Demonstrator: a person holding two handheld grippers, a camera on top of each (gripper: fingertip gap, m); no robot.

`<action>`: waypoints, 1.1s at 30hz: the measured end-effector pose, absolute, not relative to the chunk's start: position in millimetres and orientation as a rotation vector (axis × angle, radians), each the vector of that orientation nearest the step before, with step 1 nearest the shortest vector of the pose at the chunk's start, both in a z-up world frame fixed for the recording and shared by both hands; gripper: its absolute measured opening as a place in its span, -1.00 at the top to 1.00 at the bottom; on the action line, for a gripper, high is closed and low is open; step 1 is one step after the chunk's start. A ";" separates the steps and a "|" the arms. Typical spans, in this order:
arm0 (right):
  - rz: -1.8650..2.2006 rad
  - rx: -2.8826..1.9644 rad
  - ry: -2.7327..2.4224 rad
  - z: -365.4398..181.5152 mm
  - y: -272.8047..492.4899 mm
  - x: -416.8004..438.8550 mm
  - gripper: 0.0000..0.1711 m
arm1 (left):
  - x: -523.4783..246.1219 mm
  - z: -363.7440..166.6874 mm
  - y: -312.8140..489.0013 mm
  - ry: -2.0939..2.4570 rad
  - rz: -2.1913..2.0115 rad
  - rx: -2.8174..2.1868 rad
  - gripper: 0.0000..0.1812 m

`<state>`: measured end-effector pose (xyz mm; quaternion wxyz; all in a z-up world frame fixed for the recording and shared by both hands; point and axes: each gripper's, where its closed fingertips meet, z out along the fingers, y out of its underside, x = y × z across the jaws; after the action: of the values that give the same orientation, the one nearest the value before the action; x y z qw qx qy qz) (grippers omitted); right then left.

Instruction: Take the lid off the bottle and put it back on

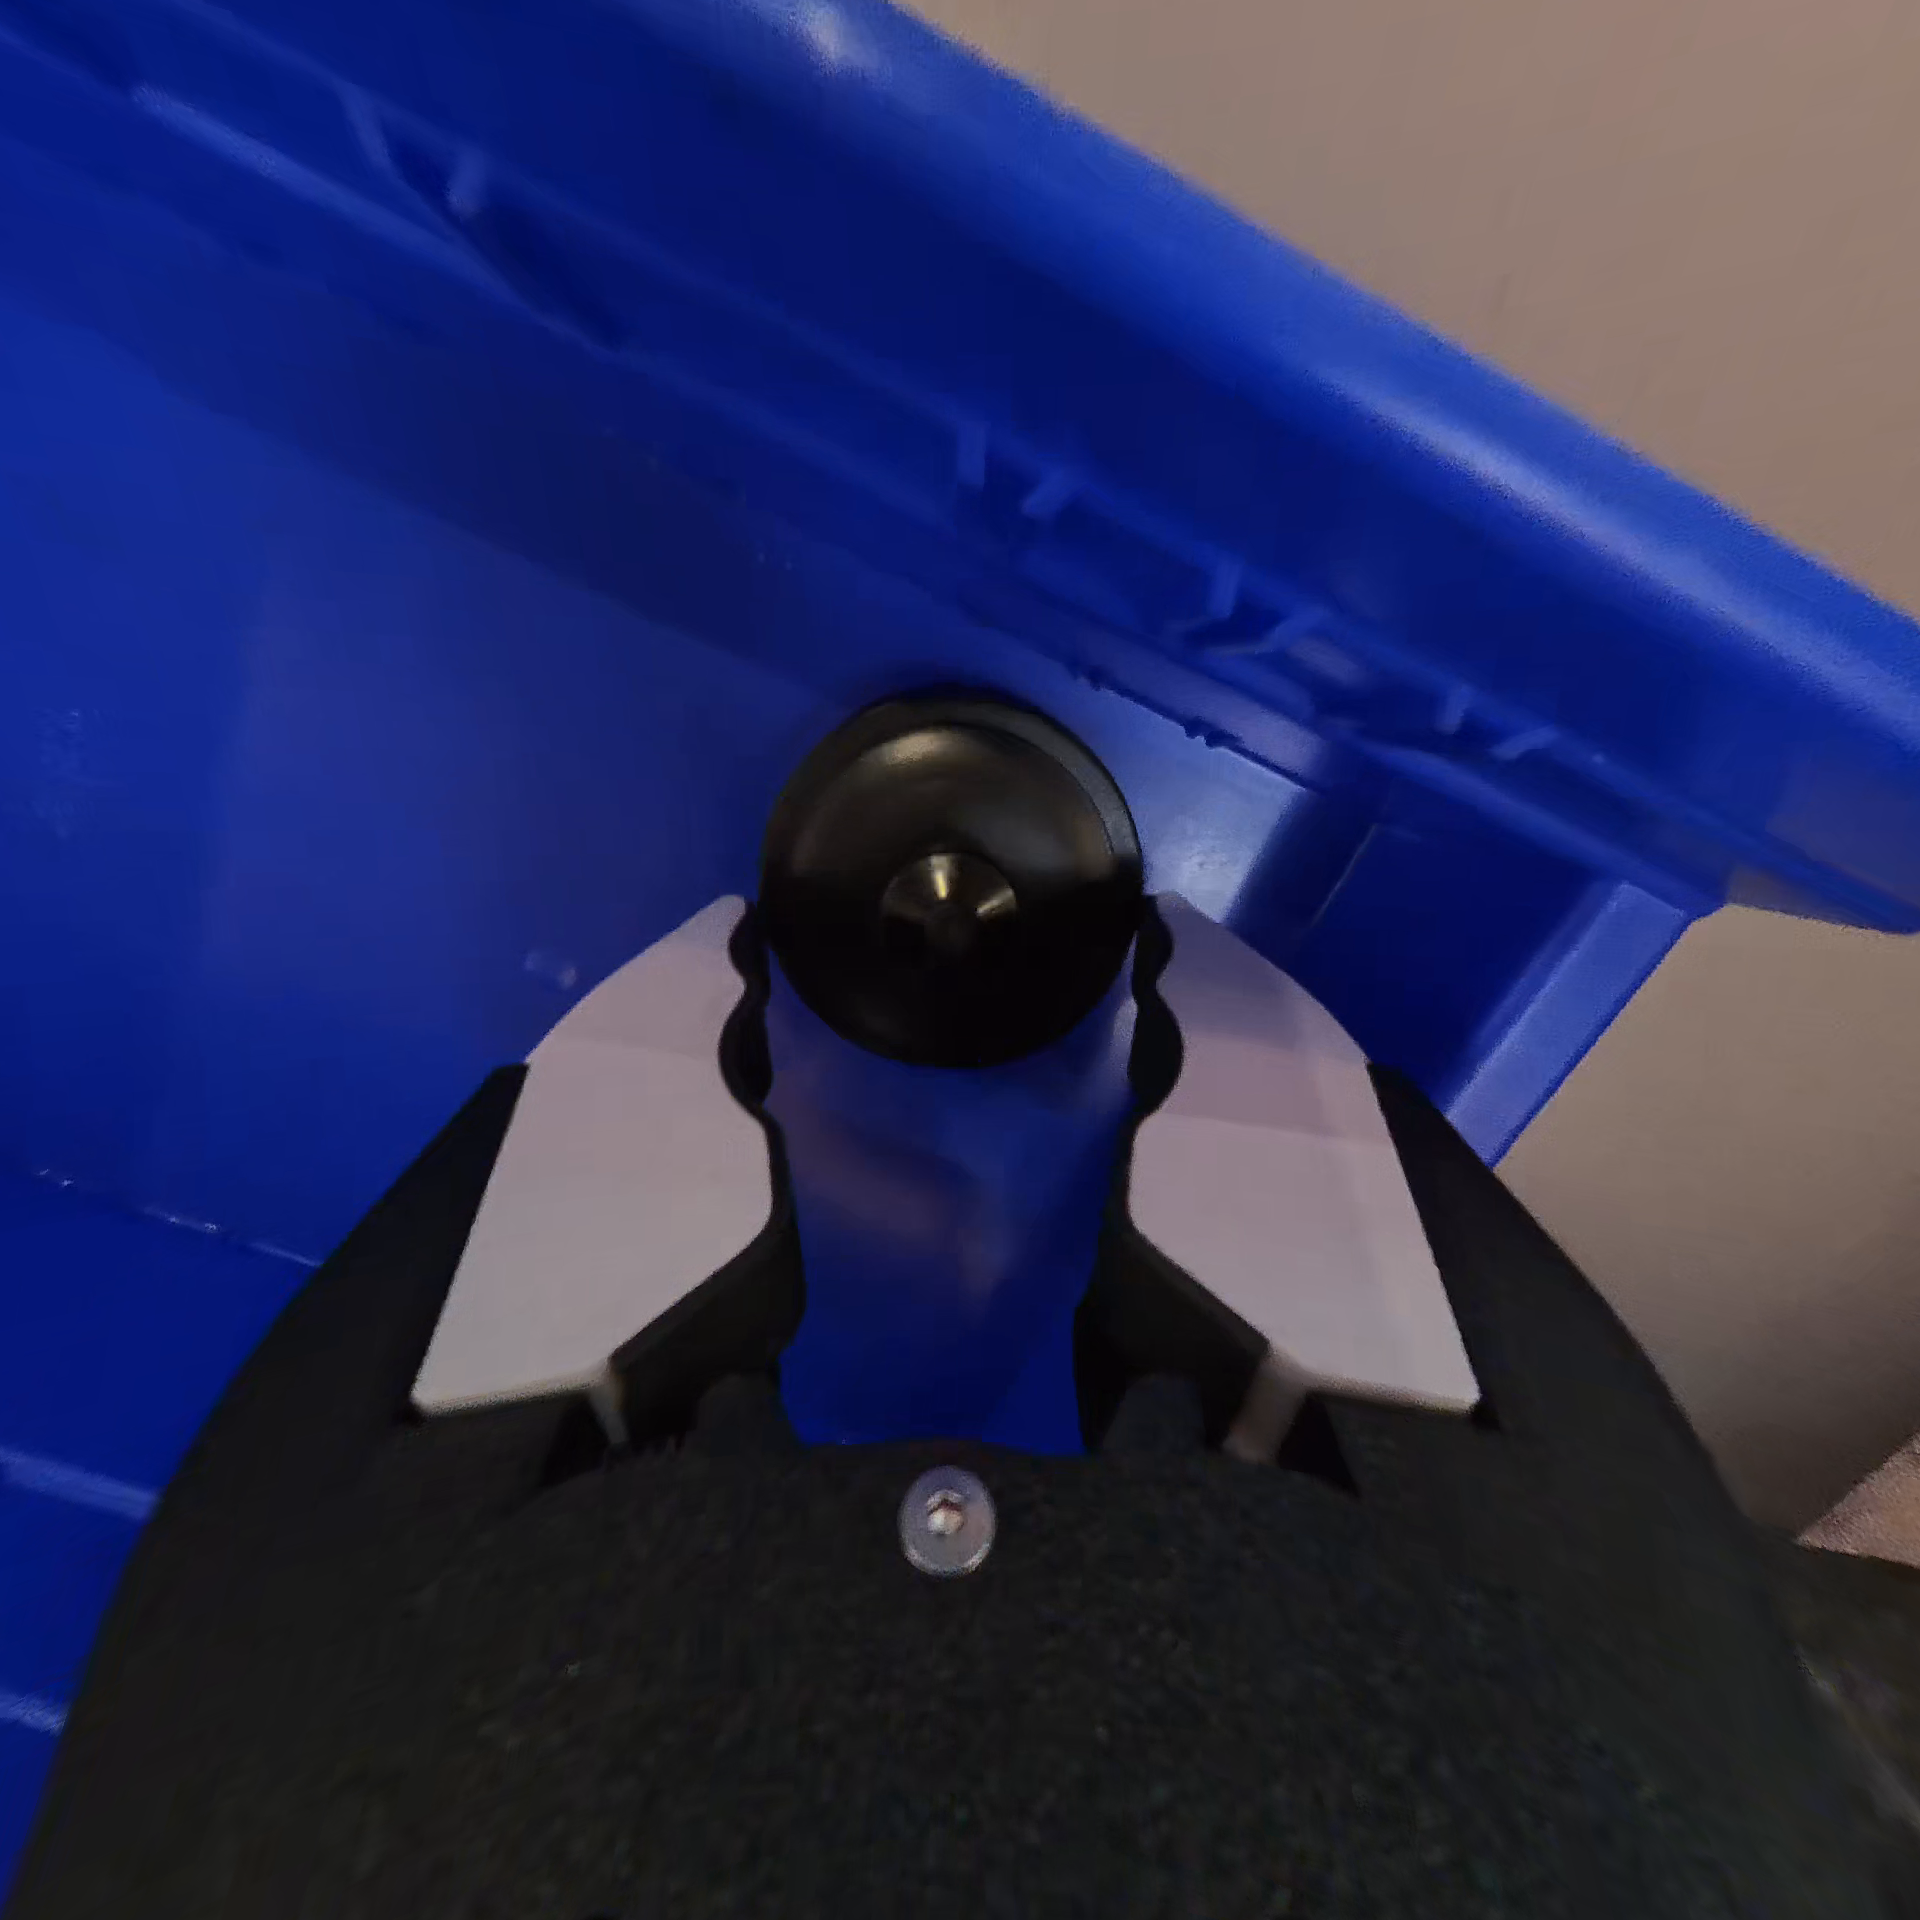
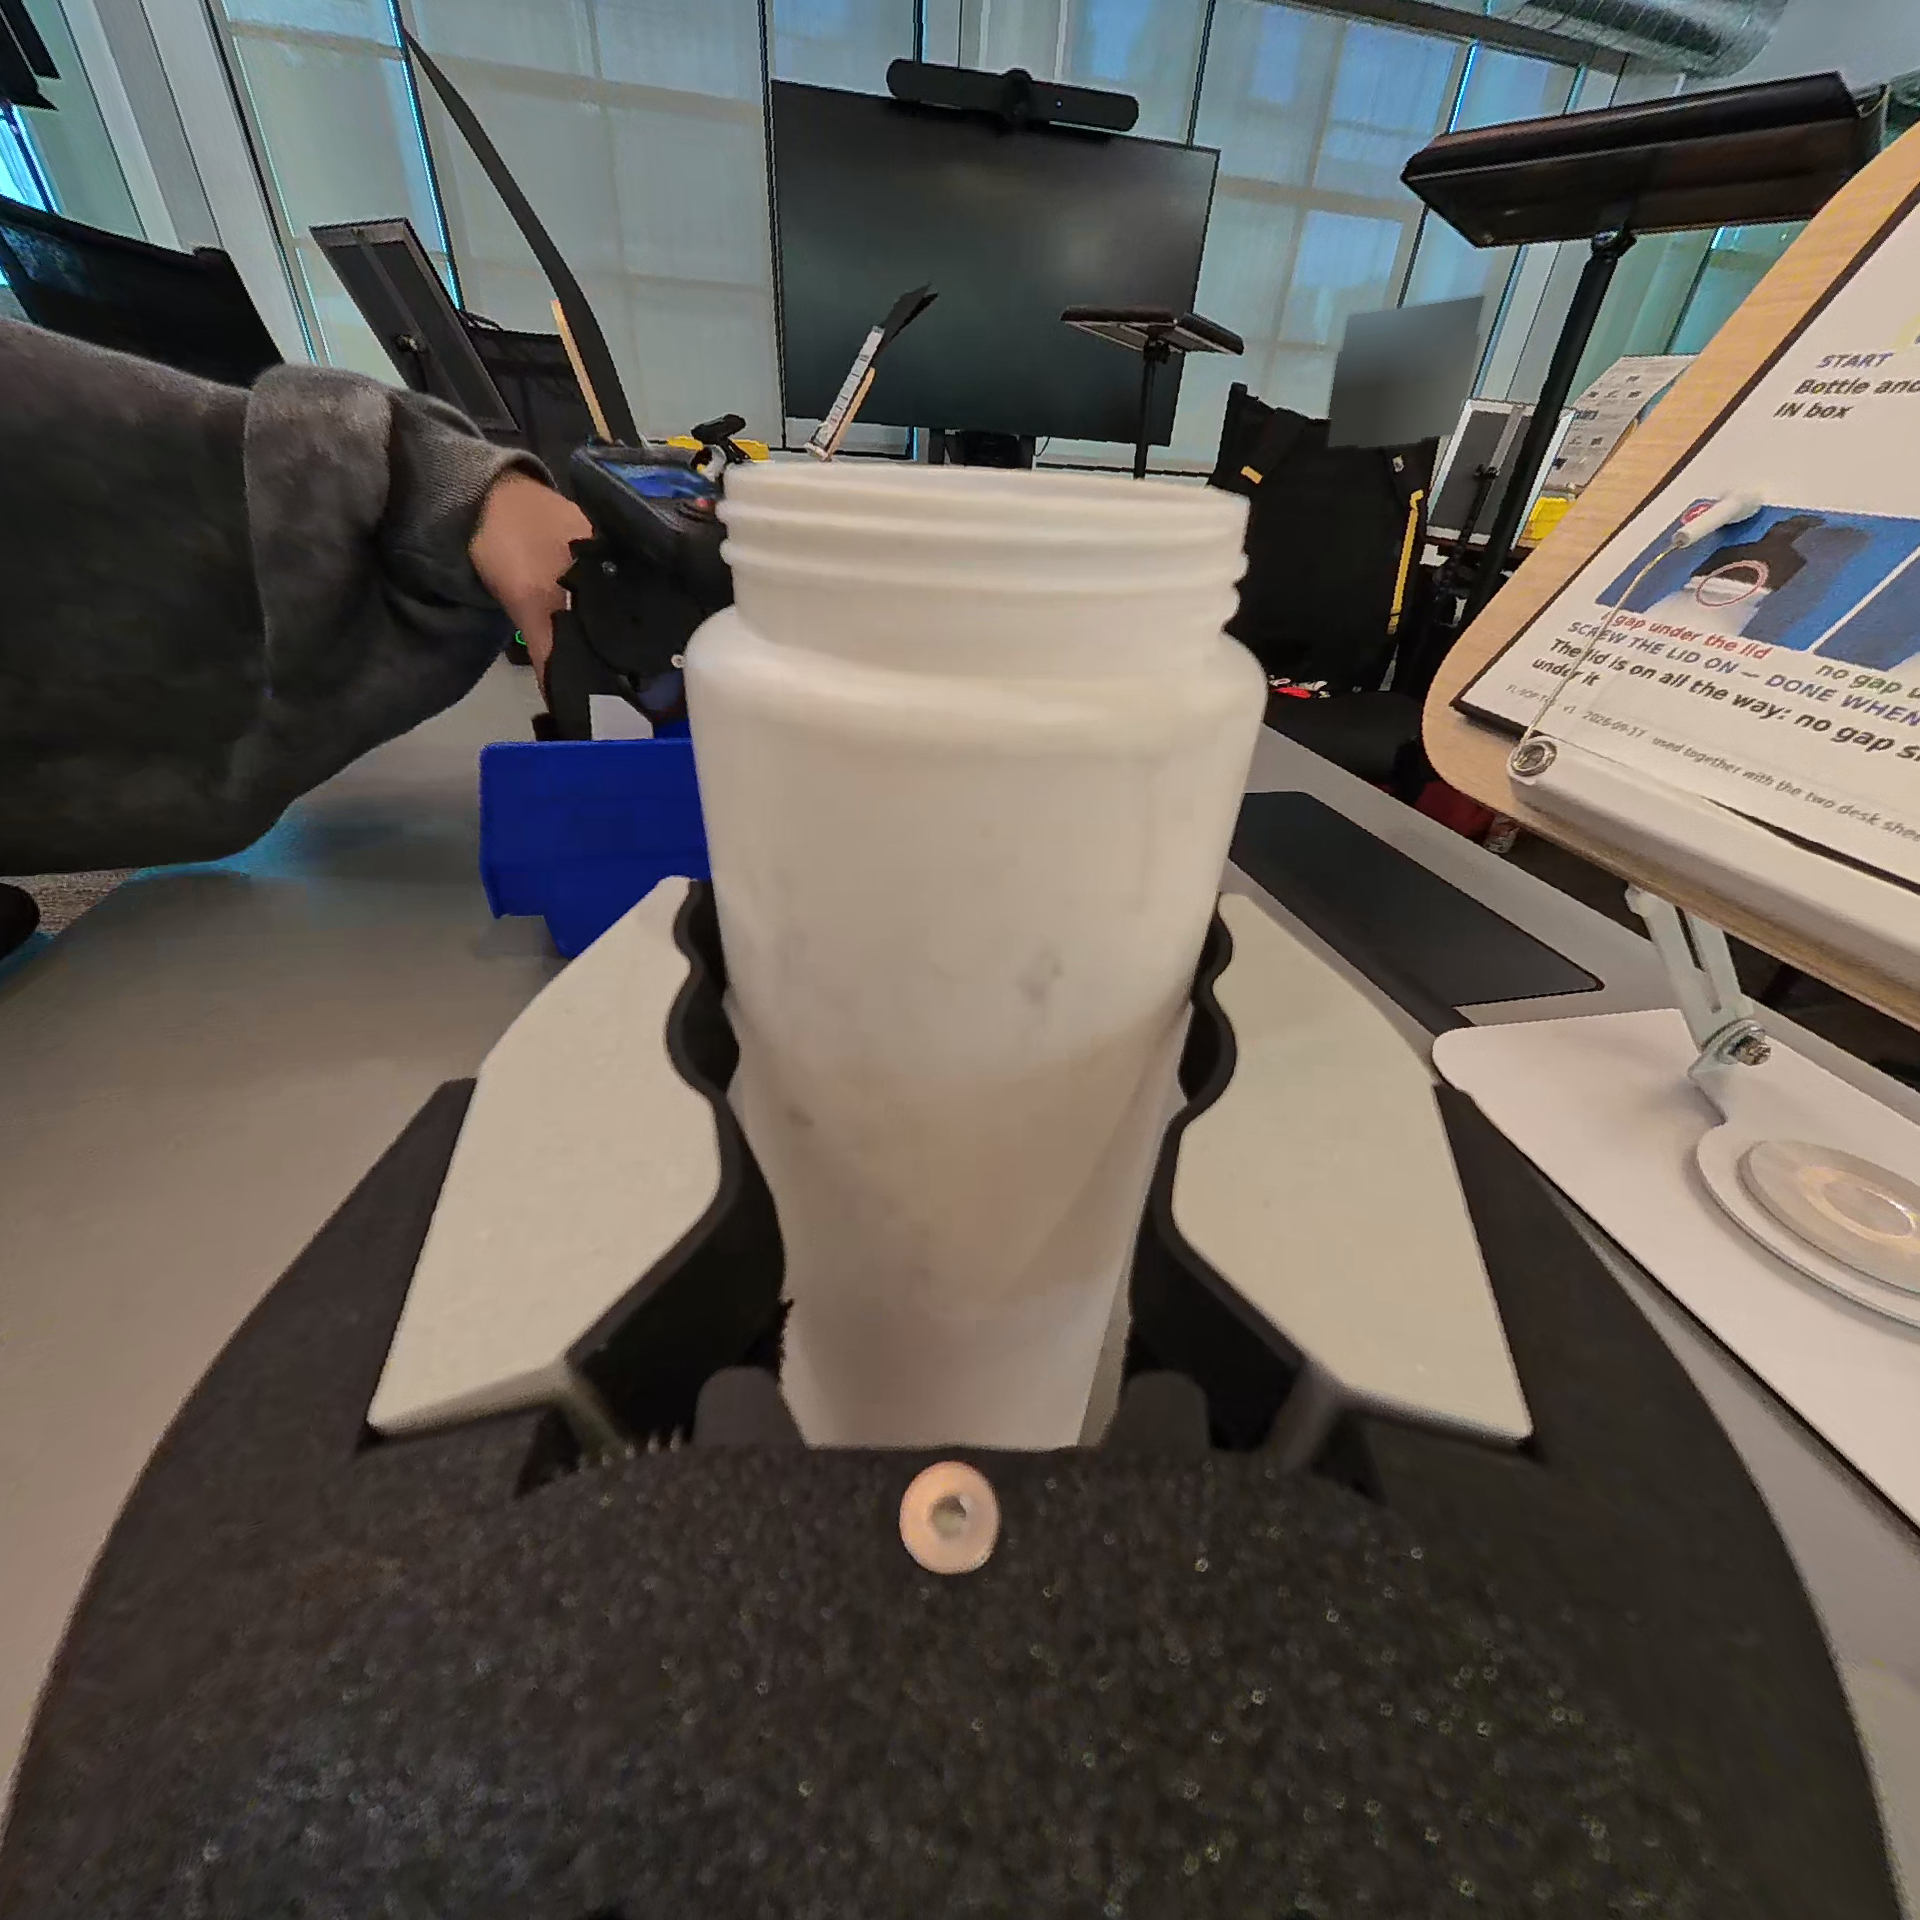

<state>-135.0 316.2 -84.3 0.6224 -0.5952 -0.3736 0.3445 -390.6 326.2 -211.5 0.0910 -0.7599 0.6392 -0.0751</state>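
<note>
While the right gripper [image 2: 961, 1039] clamps a white bottle [image 2: 971, 831] upright between its two fingers, the bottle's wide threaded mouth stands open, with no lid on it. The dark finger pads [image 2: 707, 997] press against both sides of the bottle's lower body, and the shoulder and neck rise clear above them. The bottle fills the middle of the right wrist view, above a grey table [image 2: 208, 1091].

Behind the bottle to the left, a person's hand [image 2: 525, 566] in a grey sleeve [image 2: 229, 582] holds the left gripper [image 2: 623, 665] down at a blue bin [image 2: 582, 821]. A tilted instruction board [image 2: 1714, 582] on a white stand rises at the right edge.

From the left wrist view, the left gripper [image 1: 945, 966] is narrowed around a round black lid [image 1: 951, 883], its fingertips touching the lid's left and right edges. The lid sits at the very tips of the fingers, not deep between them, and faces the camera with a small raised centre. Blue plastic of the bin [image 1: 520, 520] fills nearly everything behind it, its ribbed rim running diagonally across the top.
</note>
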 end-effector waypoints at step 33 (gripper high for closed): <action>0.763 -1.386 -0.833 -84.4 319.1 -136.3 0.00 | -129.6 1.9 303.1 1.634 -0.265 -2.453 0.26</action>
<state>-136.3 319.1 -84.4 0.6265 -0.6042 -0.3630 0.3325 -129.6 303.1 1.9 0.0912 -0.8254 0.5500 -0.0893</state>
